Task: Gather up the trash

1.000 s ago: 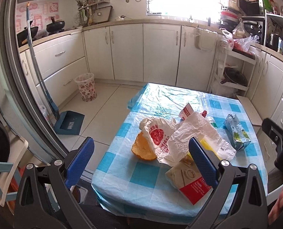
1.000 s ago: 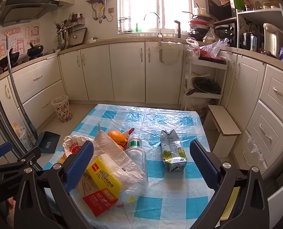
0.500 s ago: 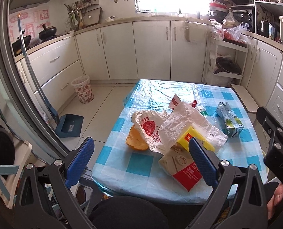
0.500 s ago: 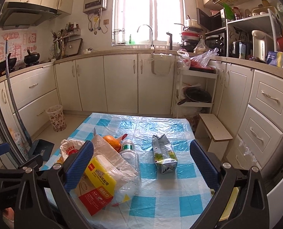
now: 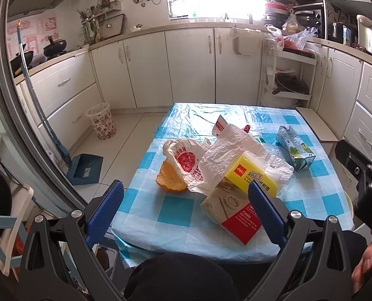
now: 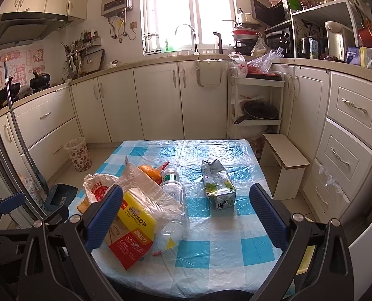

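Your left gripper [image 5: 186,208] is spread wide, nothing between the blue ribbed pads, held low at the near edge of the table [image 5: 176,215]. Your right gripper [image 6: 186,210] is likewise wide apart and empty, also at the near edge.

Trash pile sits on the near-left part of the checked plastic tablecloth. From the left gripper it lies at 12 to 1 o'clock, just past the pads; the right pad overlaps the red-and-tan paper packet [image 5: 236,215] in view, contact can't be told. From the right gripper the pile is at 10 to 11 o'clock, by its left pad.

Pile contents: yellow box [image 5: 248,175], rectangular, glossy, long axis running 10 to 4 o'clock in the left view, half under a crinkled clear plastic bag [image 5: 231,155]. White thin bag with red round print [image 5: 186,160], crumpled, draped over an orange peel [image 5: 169,181], curved, rough. Flat paper packet below the box, red end toward you. Clear plastic bottle [image 6: 173,190] with green band, lying down, cap end pointing to 12 o'clock in the right view. An orange [image 6: 149,171] behind the bag, round.

Milk carton [image 6: 218,188] lies on its side, apart from the pile, at 12 o'clock from the right gripper; squashed cardboard, green print, torn top pointing to 11, long axis 11 to 5.

Patterned wastebasket [image 5: 102,120] stands on the tile floor at 10 o'clock, well apart from the table.
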`<action>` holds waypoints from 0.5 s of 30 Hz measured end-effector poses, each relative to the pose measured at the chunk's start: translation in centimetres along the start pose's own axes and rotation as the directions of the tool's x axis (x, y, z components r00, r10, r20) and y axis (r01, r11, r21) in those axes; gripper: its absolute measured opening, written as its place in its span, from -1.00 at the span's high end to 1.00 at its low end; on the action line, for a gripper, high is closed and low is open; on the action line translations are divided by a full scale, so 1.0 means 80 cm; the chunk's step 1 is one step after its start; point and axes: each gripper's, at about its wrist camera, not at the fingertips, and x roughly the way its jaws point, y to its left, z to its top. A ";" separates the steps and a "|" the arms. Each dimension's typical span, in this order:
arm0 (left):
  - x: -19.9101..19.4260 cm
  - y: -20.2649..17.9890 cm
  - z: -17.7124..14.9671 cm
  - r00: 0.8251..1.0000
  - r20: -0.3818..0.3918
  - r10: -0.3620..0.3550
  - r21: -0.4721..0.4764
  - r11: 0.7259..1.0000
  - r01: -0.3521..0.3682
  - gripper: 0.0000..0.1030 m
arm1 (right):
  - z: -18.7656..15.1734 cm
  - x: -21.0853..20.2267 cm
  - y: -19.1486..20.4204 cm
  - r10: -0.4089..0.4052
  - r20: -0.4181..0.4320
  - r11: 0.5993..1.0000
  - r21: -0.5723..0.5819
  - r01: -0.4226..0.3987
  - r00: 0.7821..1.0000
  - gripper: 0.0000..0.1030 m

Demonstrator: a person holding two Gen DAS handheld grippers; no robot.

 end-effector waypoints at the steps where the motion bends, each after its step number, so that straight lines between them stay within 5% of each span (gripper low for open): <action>1: -0.001 0.000 0.000 1.000 0.005 -0.005 0.000 1.000 0.005 -0.85 | -0.001 0.000 0.000 -0.001 0.001 1.000 0.002 0.001 1.000 -0.88; 15: -0.005 0.008 -0.001 0.999 0.035 -0.006 0.007 1.000 0.006 -0.85 | -0.004 0.002 0.001 -0.059 -0.002 0.998 -0.011 0.059 0.998 -0.88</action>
